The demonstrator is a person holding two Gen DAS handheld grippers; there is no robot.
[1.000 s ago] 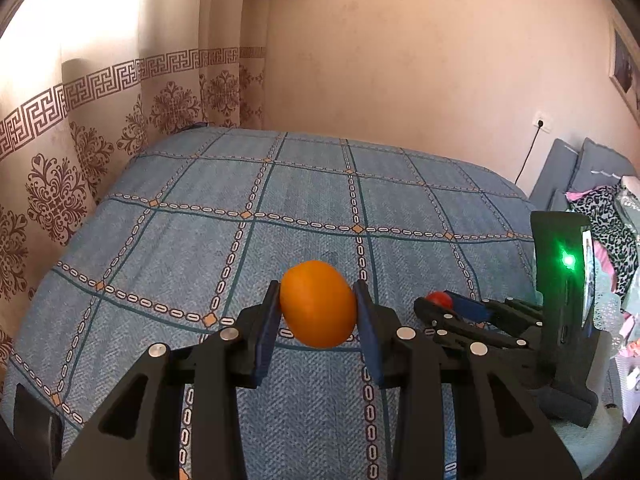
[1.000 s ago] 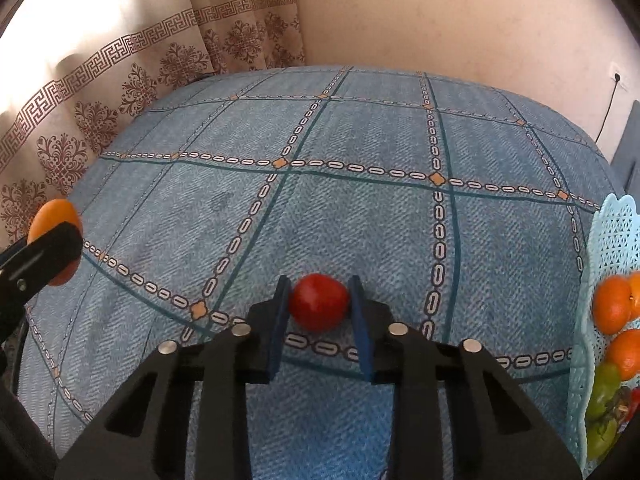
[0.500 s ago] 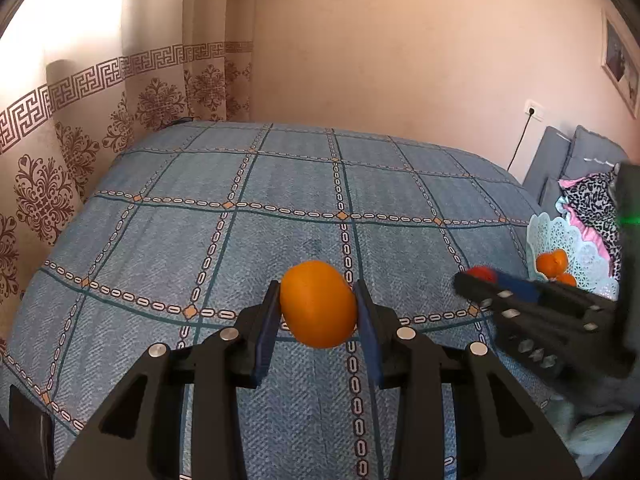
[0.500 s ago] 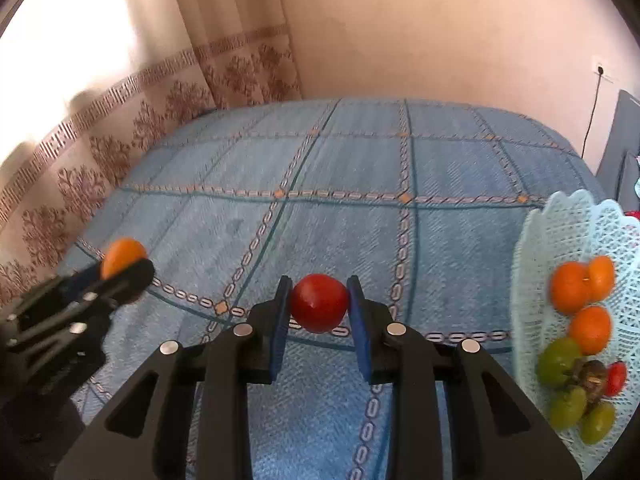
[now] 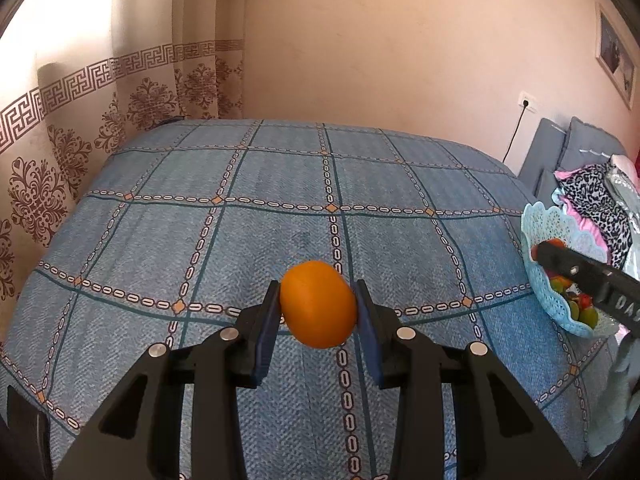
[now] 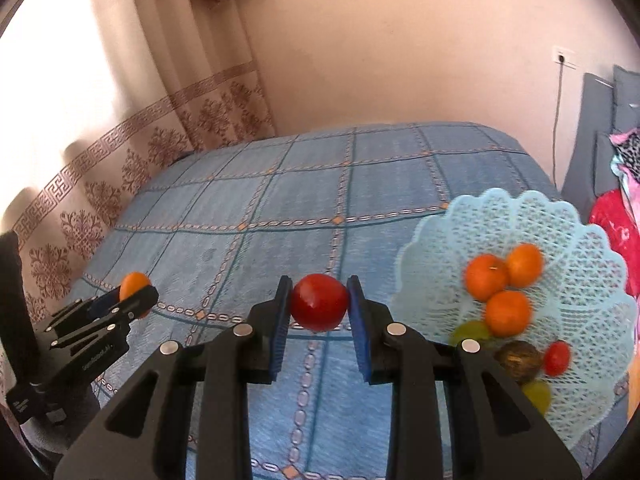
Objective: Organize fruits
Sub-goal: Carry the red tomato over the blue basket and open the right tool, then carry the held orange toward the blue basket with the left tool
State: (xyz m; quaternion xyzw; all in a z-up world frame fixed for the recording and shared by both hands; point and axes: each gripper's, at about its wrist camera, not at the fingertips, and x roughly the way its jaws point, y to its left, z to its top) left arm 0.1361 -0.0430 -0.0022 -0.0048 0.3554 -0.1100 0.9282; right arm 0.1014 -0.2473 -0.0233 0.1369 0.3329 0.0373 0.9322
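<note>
One smooth orange (image 5: 318, 304), one glossy tomato (image 6: 319, 307)

The blue bed (image 5: 280, 240) lies bare and open ahead of both claws. At its right edge the lace basket (image 6: 500, 220) blocks passage, its lower half crowded with fruit.

The left gripper (image 5: 318, 306) points down at a slant with its two blue pads pressed on an orange (image 5: 318, 304), while the right gripper (image 6: 319, 307), also slanted down, has its pads pressed on a red tomato (image 6: 319, 302) at its right.
</note>
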